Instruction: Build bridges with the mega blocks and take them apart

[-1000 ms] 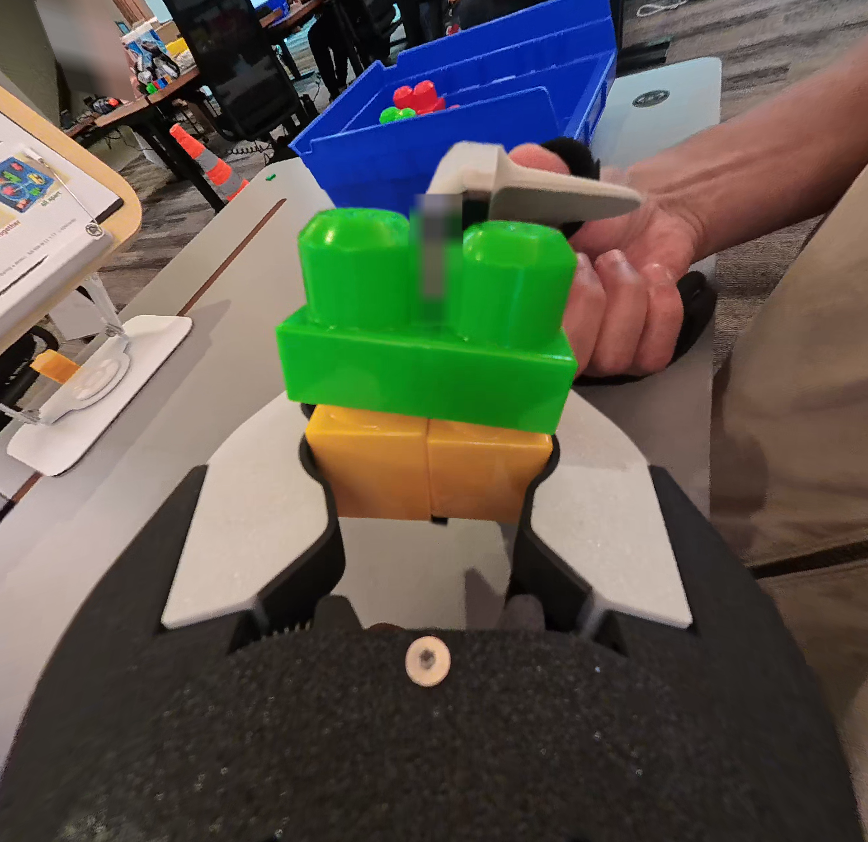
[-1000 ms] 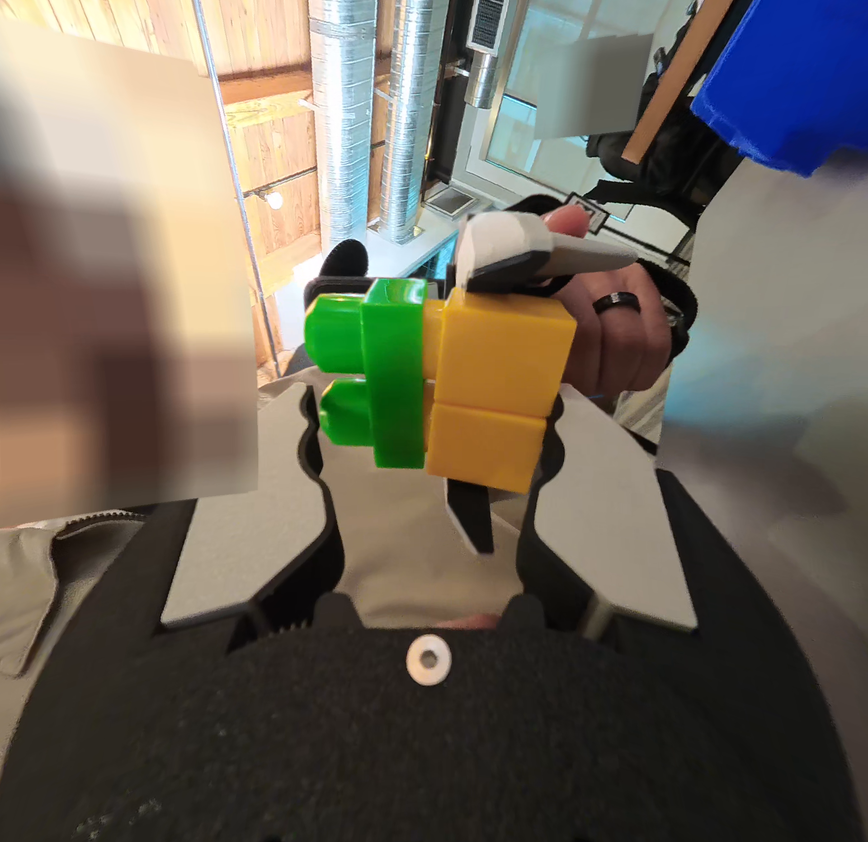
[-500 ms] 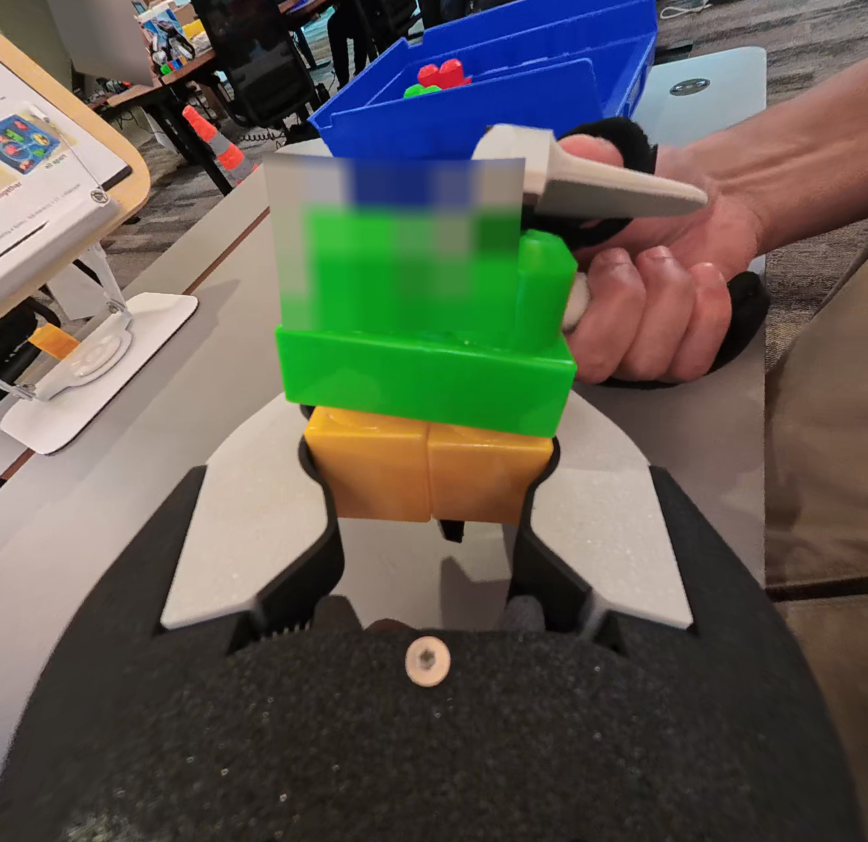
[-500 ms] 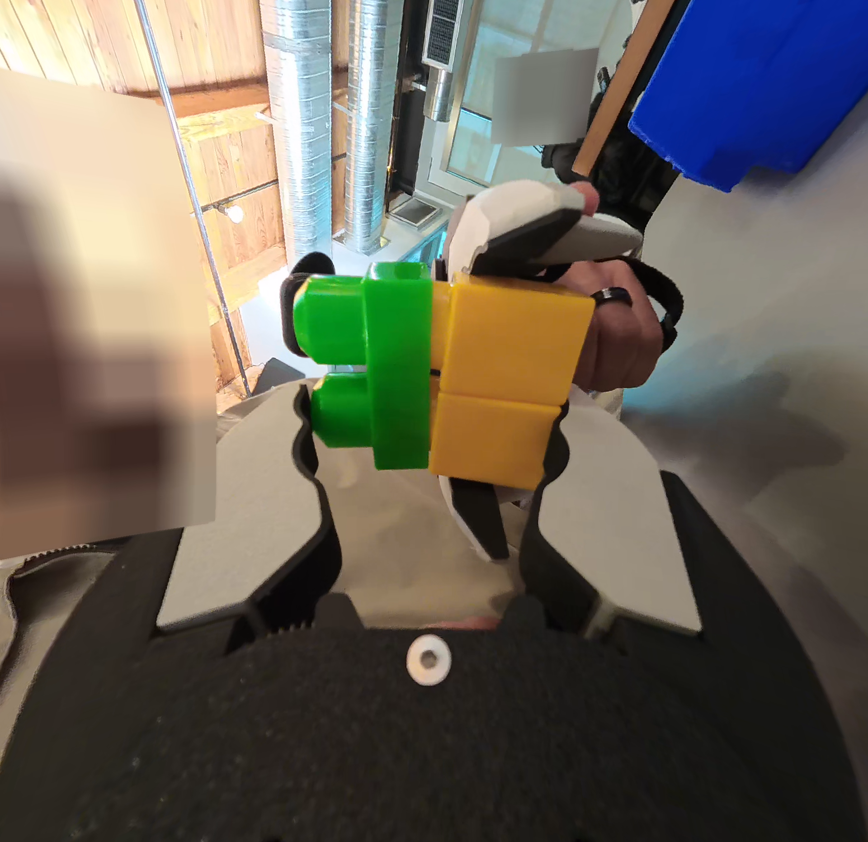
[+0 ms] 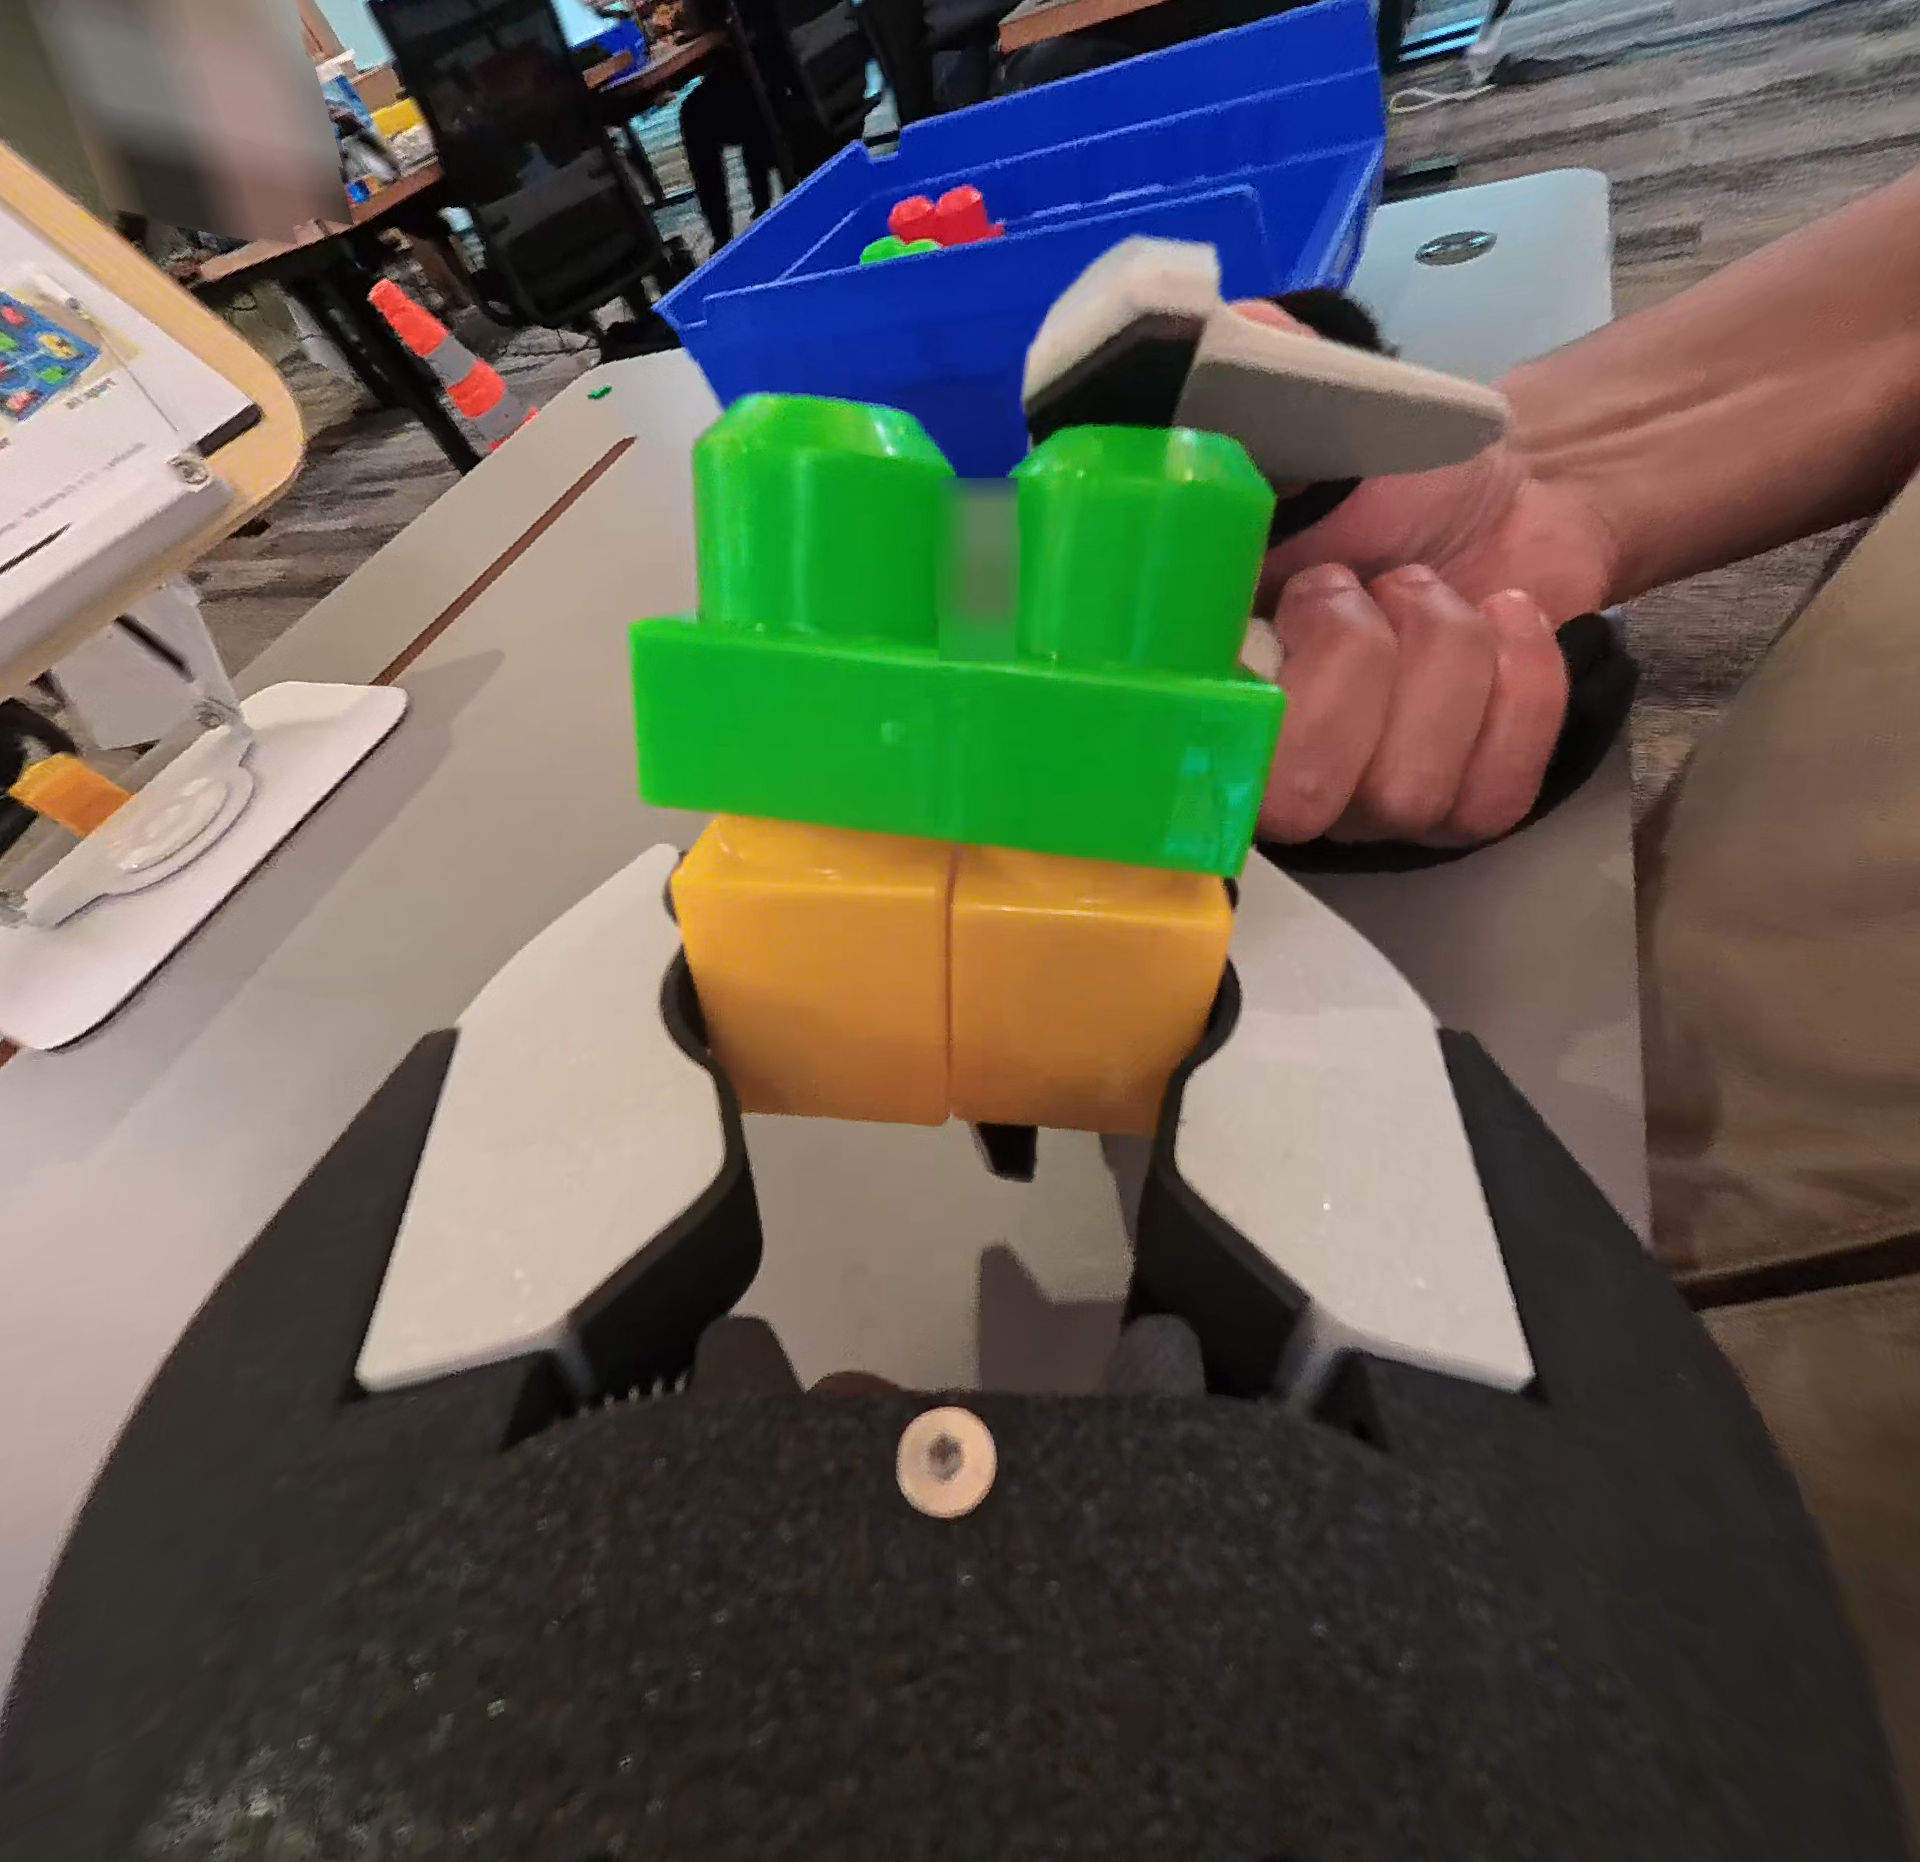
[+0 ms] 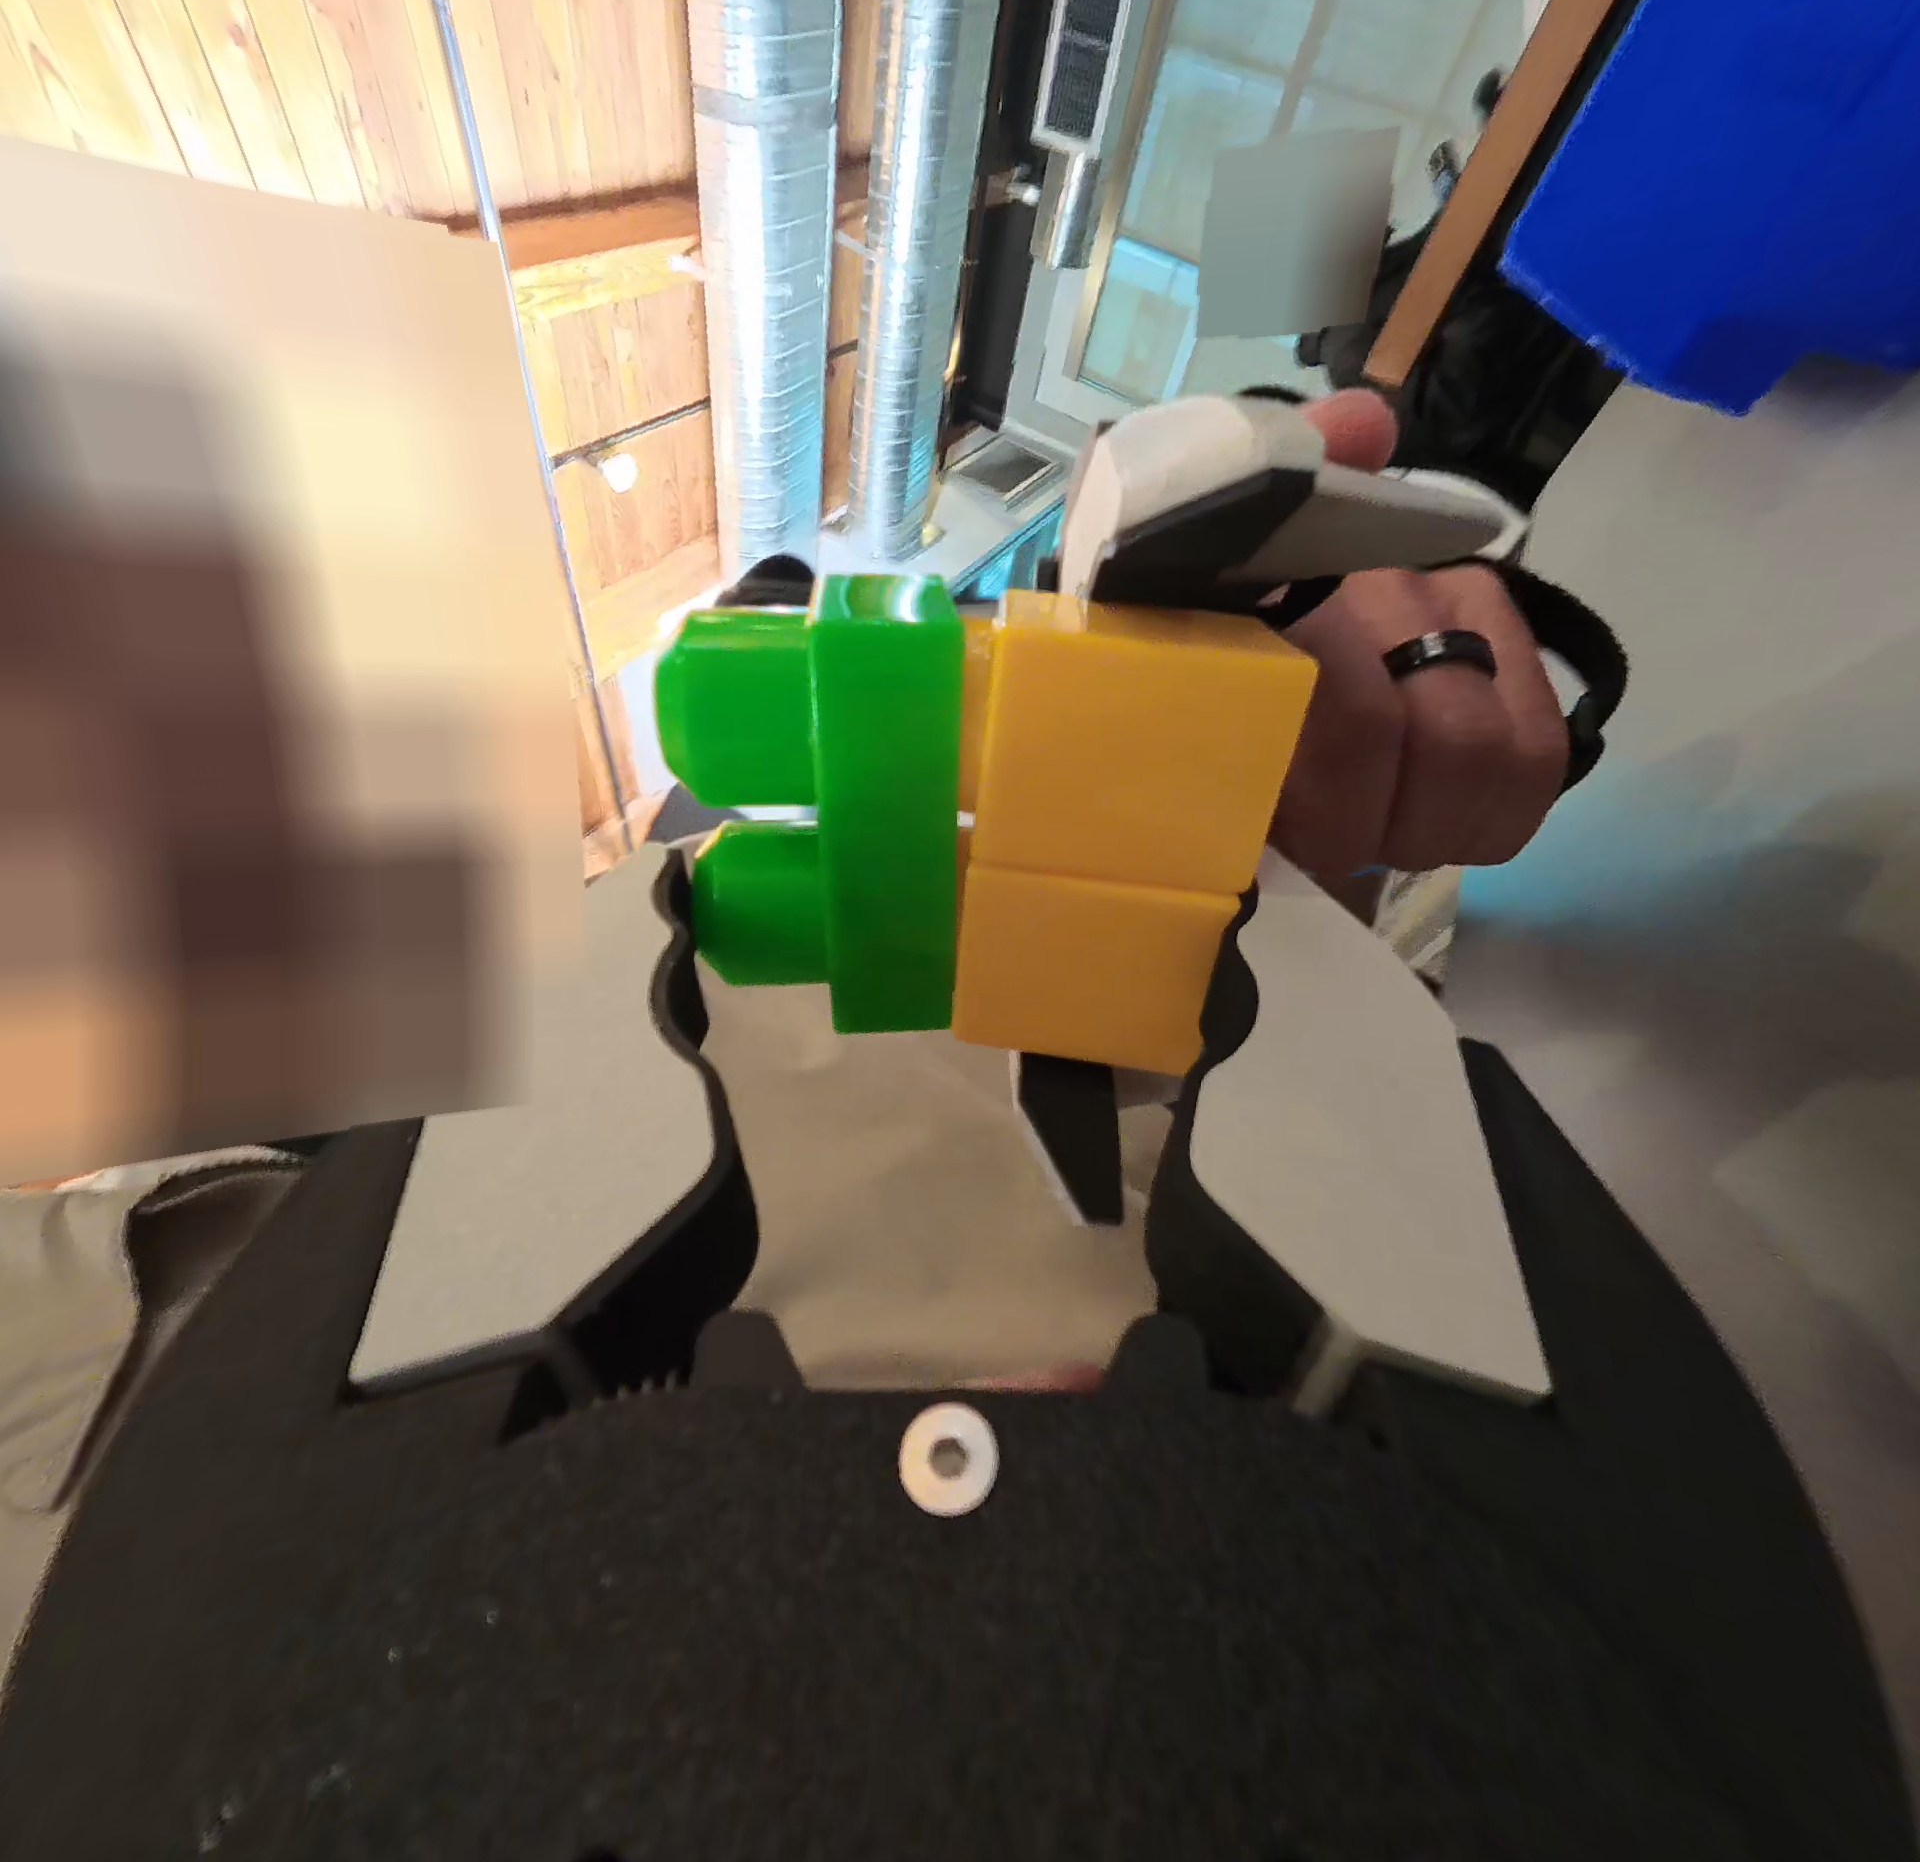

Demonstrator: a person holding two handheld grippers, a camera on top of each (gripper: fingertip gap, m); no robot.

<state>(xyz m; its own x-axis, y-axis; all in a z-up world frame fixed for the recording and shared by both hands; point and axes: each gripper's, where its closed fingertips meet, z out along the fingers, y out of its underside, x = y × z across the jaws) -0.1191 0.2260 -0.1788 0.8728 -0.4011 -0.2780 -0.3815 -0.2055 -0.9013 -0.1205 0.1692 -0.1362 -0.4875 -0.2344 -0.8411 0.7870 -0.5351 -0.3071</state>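
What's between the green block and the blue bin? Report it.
The right gripper's upper finger, just over the green block's studs and in front of the blue bin. The left wrist view shows it.

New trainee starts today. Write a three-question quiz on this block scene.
1. True or false: the green two-stud plastic block sits stacked on the two yellow plastic blocks.
2. The left claw is shut on: A) the green block; B) the yellow blocks; C) nothing.
3. Fill in: the red plastic block lies in the blue plastic ___.
Key: 1 true; 2 B; 3 bin.
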